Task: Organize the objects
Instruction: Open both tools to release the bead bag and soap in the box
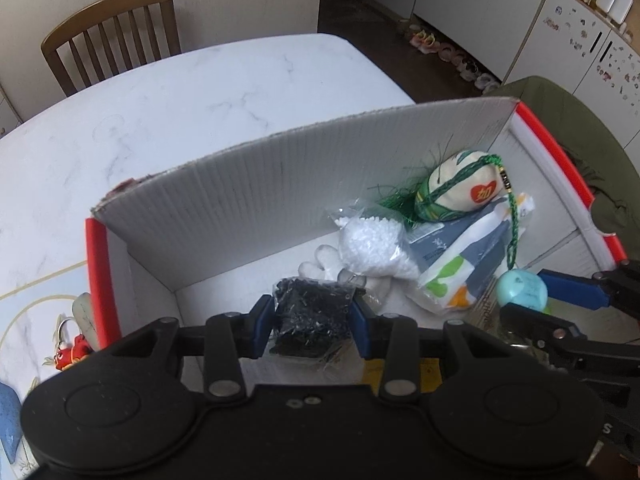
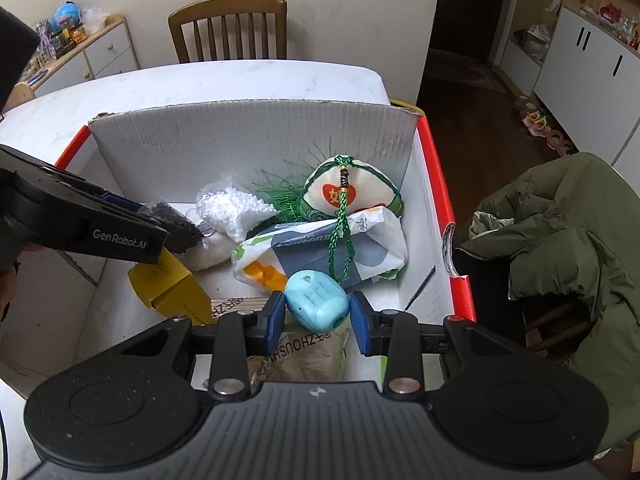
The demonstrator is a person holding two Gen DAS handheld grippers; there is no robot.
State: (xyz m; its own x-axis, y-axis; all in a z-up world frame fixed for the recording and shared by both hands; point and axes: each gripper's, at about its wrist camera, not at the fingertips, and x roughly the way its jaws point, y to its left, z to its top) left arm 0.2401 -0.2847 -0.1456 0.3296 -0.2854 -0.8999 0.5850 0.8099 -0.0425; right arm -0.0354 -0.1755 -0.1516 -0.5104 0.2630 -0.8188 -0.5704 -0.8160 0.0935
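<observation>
A white cardboard box (image 1: pixel 224 184) (image 2: pixel 248 132) with red edges stands on the marble table. My left gripper (image 1: pixel 313 320) is shut on a clear bag of small black pieces (image 1: pixel 310 316) (image 2: pixel 172 216), held over the box's near left part. My right gripper (image 2: pixel 318 318) (image 1: pixel 568 300) is shut on a turquoise egg-shaped object (image 2: pixel 316 300) (image 1: pixel 522 290) over the near right part. Inside lie a bag of white beads (image 1: pixel 374 248) (image 2: pixel 230 206), a cream sachet with green cord and tassel (image 1: pixel 460 188) (image 2: pixel 352 192), and a printed packet (image 1: pixel 460 272) (image 2: pixel 320 248).
A yellow item (image 2: pixel 172 284) and a brown paper bag (image 2: pixel 296 356) lie in the box's near part. A red keychain (image 1: pixel 72 350) sits on the table left of the box. A wooden chair (image 2: pixel 230 28) stands behind the table; a green jacket (image 2: pixel 568 240) hangs on a chair at right.
</observation>
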